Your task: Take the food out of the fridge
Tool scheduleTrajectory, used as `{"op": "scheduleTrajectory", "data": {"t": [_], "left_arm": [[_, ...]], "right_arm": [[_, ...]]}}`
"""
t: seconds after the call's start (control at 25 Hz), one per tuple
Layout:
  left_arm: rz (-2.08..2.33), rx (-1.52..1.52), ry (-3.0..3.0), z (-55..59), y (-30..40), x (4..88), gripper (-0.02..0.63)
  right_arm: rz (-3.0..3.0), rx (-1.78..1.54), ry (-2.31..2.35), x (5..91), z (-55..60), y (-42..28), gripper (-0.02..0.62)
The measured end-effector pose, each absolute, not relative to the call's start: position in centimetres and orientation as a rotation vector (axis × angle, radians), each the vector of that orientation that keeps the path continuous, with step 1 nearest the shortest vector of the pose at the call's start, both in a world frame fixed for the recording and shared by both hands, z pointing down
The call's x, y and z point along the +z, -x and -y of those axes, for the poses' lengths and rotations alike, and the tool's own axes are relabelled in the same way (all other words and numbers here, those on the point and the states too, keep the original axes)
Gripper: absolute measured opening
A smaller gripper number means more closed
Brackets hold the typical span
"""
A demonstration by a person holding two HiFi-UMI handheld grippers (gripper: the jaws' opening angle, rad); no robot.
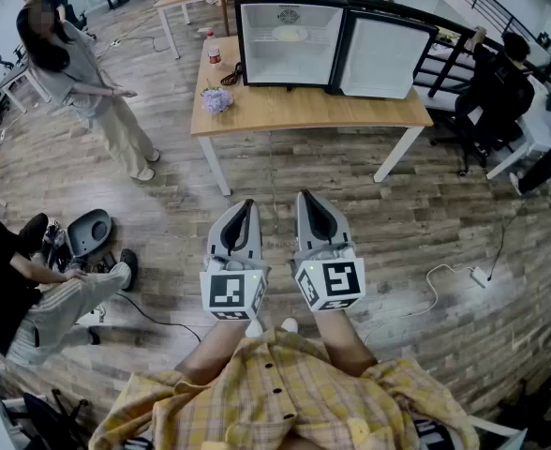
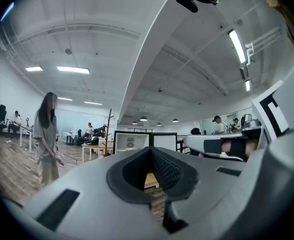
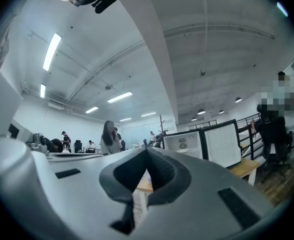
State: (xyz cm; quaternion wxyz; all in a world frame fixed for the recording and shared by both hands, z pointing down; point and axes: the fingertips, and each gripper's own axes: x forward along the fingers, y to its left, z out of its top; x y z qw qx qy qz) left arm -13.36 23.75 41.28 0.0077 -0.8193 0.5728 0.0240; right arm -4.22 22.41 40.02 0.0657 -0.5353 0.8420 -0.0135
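A small black fridge [image 1: 290, 36] stands on a wooden table [image 1: 304, 111] with its door [image 1: 385, 56] swung open to the right. A pale plate of food [image 1: 290, 34] lies on its upper shelf. My left gripper [image 1: 248, 204] and right gripper [image 1: 305, 198] are side by side close to my body, well short of the table, pointing at it. Both are shut with nothing between the jaws. The left gripper view shows the jaws [image 2: 149, 151] closed and the fridge [image 2: 132, 143] far off. In the right gripper view the jaws [image 3: 147, 151] are closed below the fridge [image 3: 187, 143].
A purple flower bunch [image 1: 217, 99] and a bottle [image 1: 214, 49] sit at the table's left end. One person [image 1: 88, 82] stands at the left and another [image 1: 13, 289] sits on the floor. A third person [image 1: 496, 92] sits at the right. A cable with power strip [image 1: 478, 275] lies on the wooden floor.
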Motion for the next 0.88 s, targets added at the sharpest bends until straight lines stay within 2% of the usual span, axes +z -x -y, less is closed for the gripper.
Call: {"op": "scheduleTrajectory", "data": {"t": [0.88], "left_arm": [[-1.823,0.096,2.564,-25.0,10.5,41.5,0.006]], "right_arm": [[-2.597,-0.072,1.566,40.7,-23.5,2.1,0.006]]}}
